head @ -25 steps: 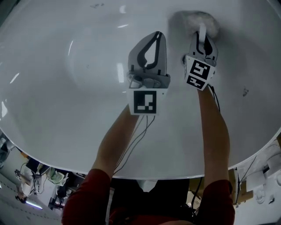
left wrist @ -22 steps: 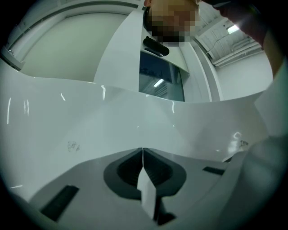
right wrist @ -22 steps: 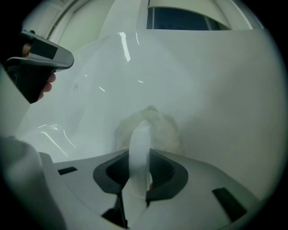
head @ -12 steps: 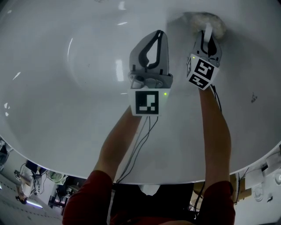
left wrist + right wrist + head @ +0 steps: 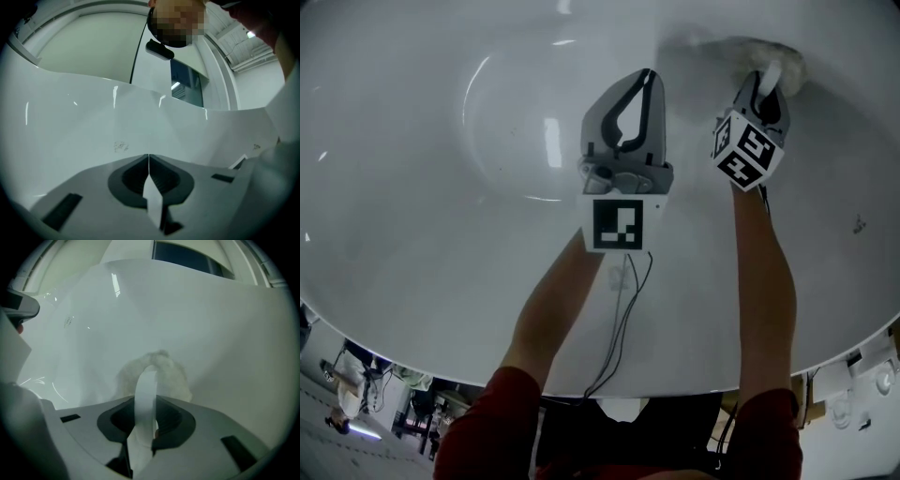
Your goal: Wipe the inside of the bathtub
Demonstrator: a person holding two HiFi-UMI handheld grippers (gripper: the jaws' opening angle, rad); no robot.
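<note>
Since a second ago the right gripper (image 5: 766,82) and the cloth (image 5: 772,52) have slid to the right along the tub (image 5: 412,187) wall, toward the top right of the head view. The left gripper (image 5: 646,77) has barely shifted and hangs beside it, a little lower. A dark speck (image 5: 860,224) on the wall has drifted right and down in that view as well.

The cloth (image 5: 157,369) is a fluffy white wad lying just past the right gripper's (image 5: 149,414) fingertips, pressed flat against the wall. A white strap (image 5: 146,394) loops back from it and runs between the jaws, which are clamped on it. The left gripper's (image 5: 148,160) jaws are pressed together with nothing between them, their tips close to the wall but apart from the cloth.

The tub is smooth, glossy white, with light streaks curving across it and a faint scuff (image 5: 120,146) ahead of the left gripper. Thin cables (image 5: 623,309) trail from the left gripper along the person's forearm; red sleeves (image 5: 492,412) show at the tub's near rim. Beyond the far rim stand pale walls and a dark window (image 5: 187,86).
</note>
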